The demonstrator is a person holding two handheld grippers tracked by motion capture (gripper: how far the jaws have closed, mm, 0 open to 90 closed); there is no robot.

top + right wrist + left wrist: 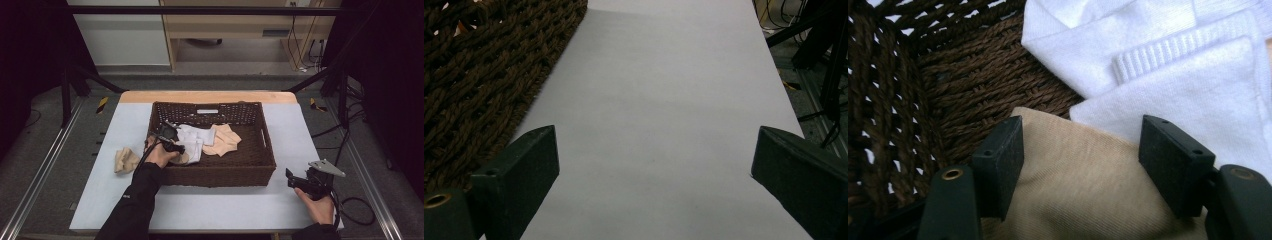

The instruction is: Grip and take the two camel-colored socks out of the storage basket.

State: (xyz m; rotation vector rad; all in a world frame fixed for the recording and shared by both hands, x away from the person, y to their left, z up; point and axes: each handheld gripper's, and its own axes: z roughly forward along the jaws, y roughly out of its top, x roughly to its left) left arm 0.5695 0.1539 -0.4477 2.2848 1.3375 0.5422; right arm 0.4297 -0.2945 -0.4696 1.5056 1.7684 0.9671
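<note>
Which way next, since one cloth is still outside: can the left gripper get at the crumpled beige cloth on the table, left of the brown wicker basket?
Probably yes. The left gripper is open inside the brown wicker basket; the crumpled beige cloth lies just outside, beyond the basket's left wall, with bare table around it. It would need lifting over that wall.

Dark brown woven basket [260, 150], white ribbed cloth [1168, 70], beige cloth [1083, 185], pale grey table [664, 115]

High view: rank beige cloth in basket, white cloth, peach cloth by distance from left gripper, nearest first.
From the left gripper:
1. beige cloth, right under it, basket's near-left corner.
2. white cloth, just right of it.
3. peach cloth, farther right, mid-basket.
</note>
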